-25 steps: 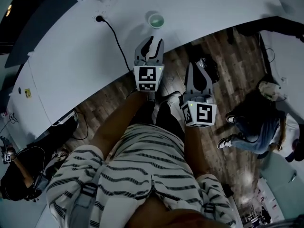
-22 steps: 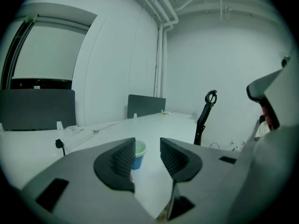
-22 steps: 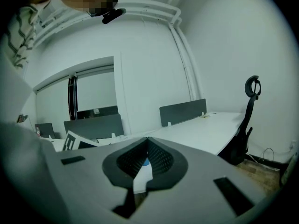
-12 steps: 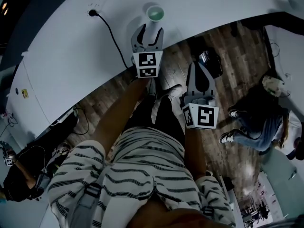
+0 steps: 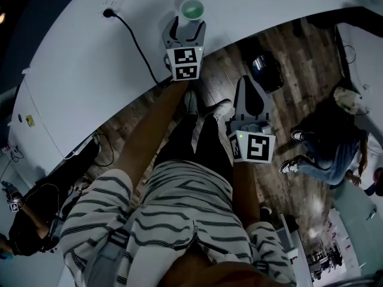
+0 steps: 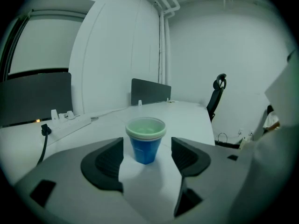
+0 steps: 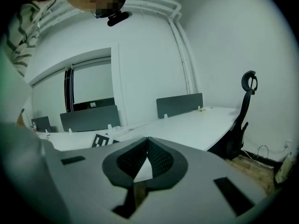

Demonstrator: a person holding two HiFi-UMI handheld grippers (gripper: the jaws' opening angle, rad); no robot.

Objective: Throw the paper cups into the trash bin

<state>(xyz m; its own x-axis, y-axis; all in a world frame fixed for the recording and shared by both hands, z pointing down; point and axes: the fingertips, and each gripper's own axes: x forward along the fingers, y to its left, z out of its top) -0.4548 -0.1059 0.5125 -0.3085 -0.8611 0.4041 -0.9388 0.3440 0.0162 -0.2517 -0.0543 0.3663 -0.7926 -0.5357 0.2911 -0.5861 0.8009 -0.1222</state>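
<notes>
We count one blue paper cup (image 6: 145, 141), upright on the white surface (image 5: 84, 70). Two tools. Left tool (image 6: 147, 148): jaws opening, spread wide, cup between the tips, pads clear of it. Right tool (image 7: 147, 148): jaws together, nothing held, over the wood floor (image 5: 281, 52). One black cable (image 5: 134, 37) lies on the surface.

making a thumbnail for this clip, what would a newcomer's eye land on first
The blue paper cup with a pale green inside, standing on the white table, framed by the left hand-held gripper, whose jaws are opening either side of it without touching. Next, the right hand-held gripper, shut and empty, over the wooden floor.
</notes>
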